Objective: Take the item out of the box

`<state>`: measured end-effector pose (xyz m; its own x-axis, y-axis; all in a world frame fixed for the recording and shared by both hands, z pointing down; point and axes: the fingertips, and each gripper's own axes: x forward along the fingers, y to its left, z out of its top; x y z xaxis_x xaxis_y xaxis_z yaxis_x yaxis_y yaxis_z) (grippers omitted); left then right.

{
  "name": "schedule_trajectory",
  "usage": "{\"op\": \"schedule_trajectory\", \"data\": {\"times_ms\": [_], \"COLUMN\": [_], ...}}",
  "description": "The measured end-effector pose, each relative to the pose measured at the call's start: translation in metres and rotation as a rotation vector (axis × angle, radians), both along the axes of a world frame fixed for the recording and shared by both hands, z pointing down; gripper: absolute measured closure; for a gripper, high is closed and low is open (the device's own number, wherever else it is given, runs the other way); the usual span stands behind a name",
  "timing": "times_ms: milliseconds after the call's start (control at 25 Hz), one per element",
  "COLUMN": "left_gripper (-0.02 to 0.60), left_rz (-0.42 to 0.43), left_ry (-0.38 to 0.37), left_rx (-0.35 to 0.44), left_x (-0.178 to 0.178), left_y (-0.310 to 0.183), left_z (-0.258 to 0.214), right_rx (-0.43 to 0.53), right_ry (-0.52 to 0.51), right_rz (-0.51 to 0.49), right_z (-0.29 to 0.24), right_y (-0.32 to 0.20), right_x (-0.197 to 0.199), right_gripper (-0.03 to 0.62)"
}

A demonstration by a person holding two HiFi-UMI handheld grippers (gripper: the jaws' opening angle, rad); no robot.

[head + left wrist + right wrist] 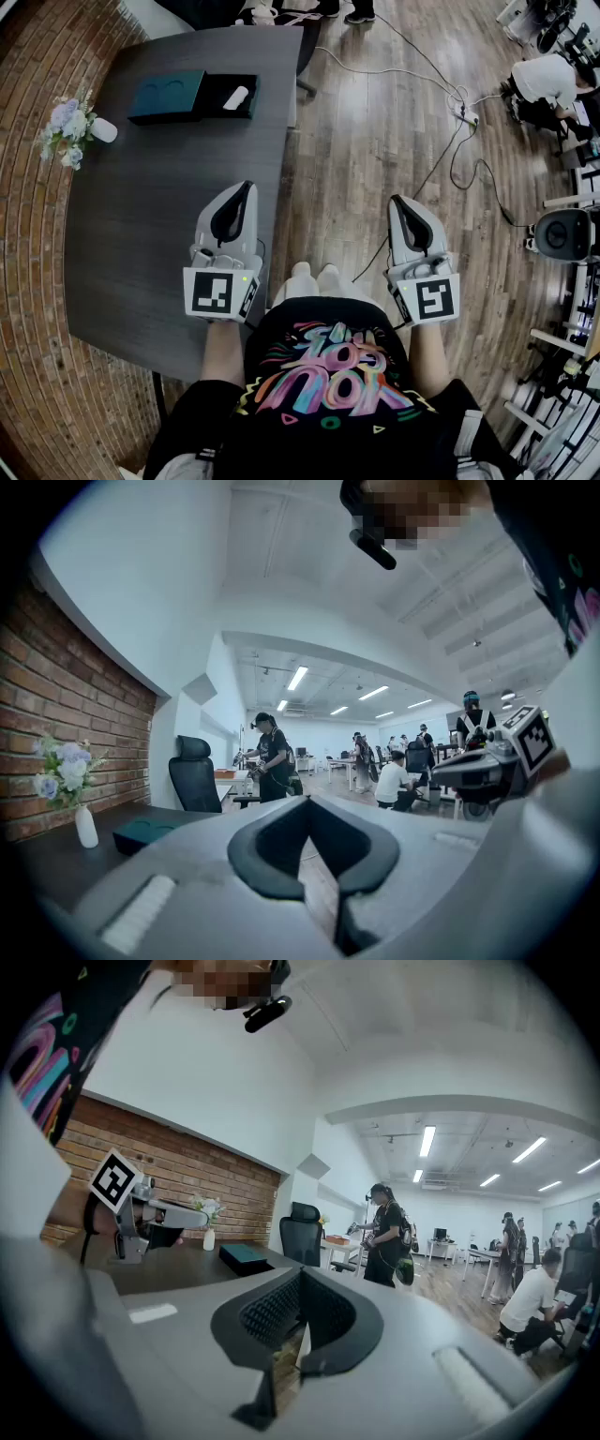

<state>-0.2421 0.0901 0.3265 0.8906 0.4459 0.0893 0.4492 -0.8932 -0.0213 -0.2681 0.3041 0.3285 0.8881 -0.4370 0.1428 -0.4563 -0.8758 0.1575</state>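
Left tool (247, 187) and right tool (397, 200) are both pointing away from the person with jaws closed together, gripping nothing.

Far left: small white vase of pale flowers (72, 125) is standing on the dark grey table (150, 244) beside the red brick wall (37, 309).

Far end of table: teal rectangular piece with two round hollows (167, 97) is lying against the black open box (214, 92). The white oblong item (235, 97) is sitting inside the box, well apart from both tools.

Near edge: left tool is hovering over the table.

Right of the table: right tool is hanging over the wooden plank floor (375, 141), where a white cable (394, 70) is trailing.
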Motion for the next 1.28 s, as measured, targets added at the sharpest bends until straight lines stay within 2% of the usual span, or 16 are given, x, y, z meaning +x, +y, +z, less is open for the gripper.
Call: {"op": "schedule_trajectory", "data": {"times_ms": [600, 880, 1080, 1280], "left_gripper": [0.581, 0.581, 0.581, 0.581], "left_rz": [-0.005, -0.038, -0.045, -0.051], "left_ry": [0.004, 0.002, 0.0, 0.0], "left_rx": [0.07, 0.074, 0.076, 0.058], "left_x": [0.01, 0.025, 0.051, 0.099], "left_y": [0.001, -0.008, -0.009, -0.008], "left_z": [0.0, 0.001, 0.007, 0.012], "right_rx": [0.058, 0.074, 0.05, 0.039], "right_ry": [-0.023, -0.071, -0.057, -0.043], "right_rz": [-0.006, 0.024, -0.019, -0.03], "right_z": [0.015, 0.023, 0.026, 0.026], "right_y": [-0.002, 0.001, -0.002, -0.003], "right_x": [0.007, 0.029, 0.056, 0.104], "right_gripper": [0.595, 0.595, 0.595, 0.595]}}
